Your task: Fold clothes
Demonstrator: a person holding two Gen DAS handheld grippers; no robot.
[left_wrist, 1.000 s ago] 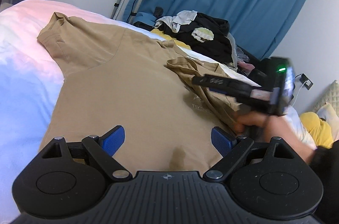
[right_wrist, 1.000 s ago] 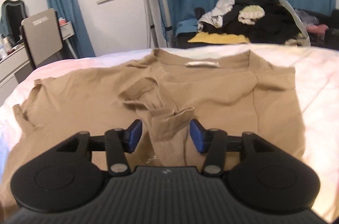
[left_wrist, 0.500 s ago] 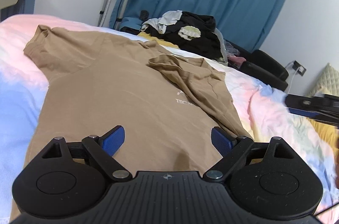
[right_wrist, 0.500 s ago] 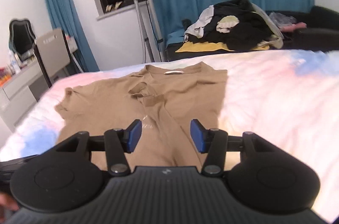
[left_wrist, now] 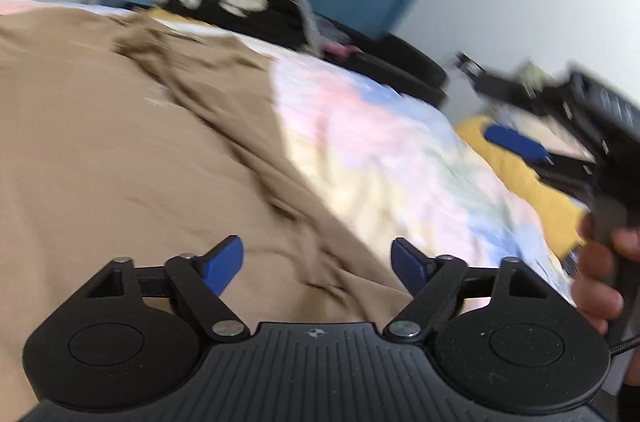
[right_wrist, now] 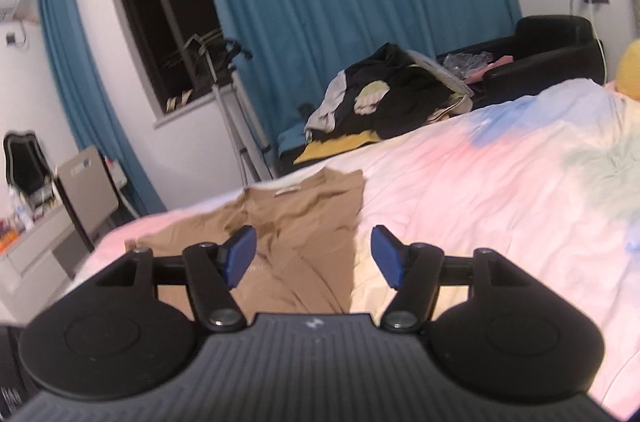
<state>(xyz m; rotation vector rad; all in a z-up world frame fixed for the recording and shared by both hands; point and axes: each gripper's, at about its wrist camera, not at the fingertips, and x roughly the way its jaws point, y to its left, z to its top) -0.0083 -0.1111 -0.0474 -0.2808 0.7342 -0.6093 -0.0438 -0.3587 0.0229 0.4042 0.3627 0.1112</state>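
Room: a bedroom with blue curtains (right_wrist: 352, 2); a pastel bed (right_wrist: 500, 190) carries the work, with a heap of dark clothes (right_wrist: 392, 98) beyond its far edge.
Left fingers: the left gripper (left_wrist: 317, 262) has just been closing a little, yet its blue fingers (left_wrist: 222, 264) stand apart with nothing pinched; tan cloth lies under them.
Right fingers: the right gripper (right_wrist: 313, 256) has just been opening; its fingers (right_wrist: 240, 254) are spread and empty, above the bed.
Shirt: the tan T-shirt (left_wrist: 132, 158) lies flat, one side folded over its middle.
Long axis: collar far, hem near, running away from both grippers.
Key relation: the left gripper is directly over the shirt's near part; the right sits off its right edge, farther back, so I judge the left nearer.
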